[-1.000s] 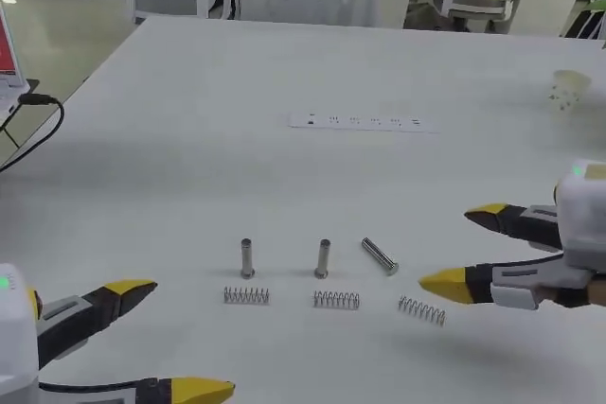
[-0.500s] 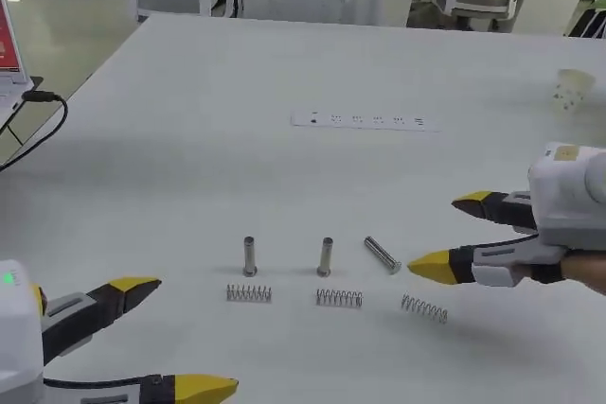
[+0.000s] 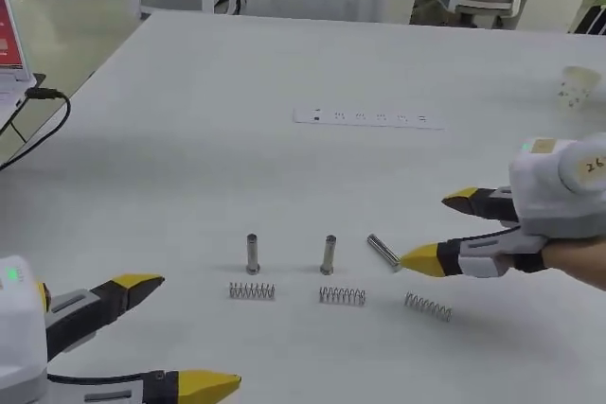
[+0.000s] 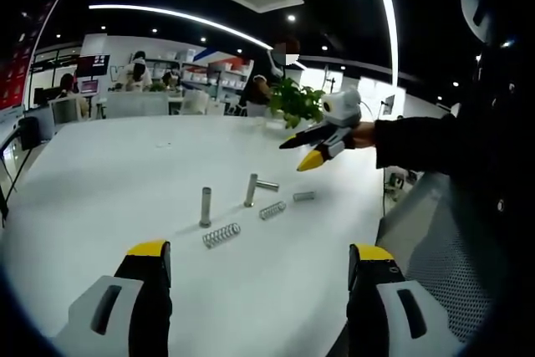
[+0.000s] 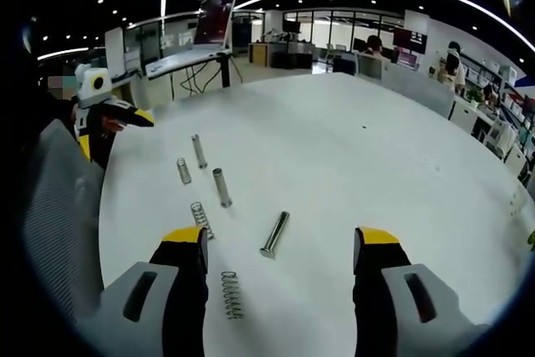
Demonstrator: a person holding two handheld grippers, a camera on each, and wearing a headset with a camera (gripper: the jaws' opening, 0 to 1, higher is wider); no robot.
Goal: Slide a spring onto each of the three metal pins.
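Two metal pins stand upright on the white table, the left pin [image 3: 253, 254] and the middle pin [image 3: 329, 254]. A third pin [image 3: 383, 251] lies on its side to their right, also seen as the lying pin [image 5: 274, 234]. In front of each pin lies a spring: left spring [image 3: 252, 290], middle spring [image 3: 342, 296], right spring [image 3: 428, 307]. My right gripper [image 3: 439, 230] hovers open just right of the lying pin, nothing between its yellow-tipped fingers. My left gripper [image 3: 175, 333] is open at the near left, well short of the left spring [image 4: 221, 235].
A white power strip [image 3: 367, 118] lies across the middle of the table. A small white cup [image 3: 576, 88] stands at the far right. A black cable [image 3: 43, 113] and a laptop edge sit at the far left. Chairs and desks line the far side.
My right gripper has moved left and a little away from me, from beside the right spring to beside the lying pin. The left gripper has hardly moved. Pins and springs stay put.
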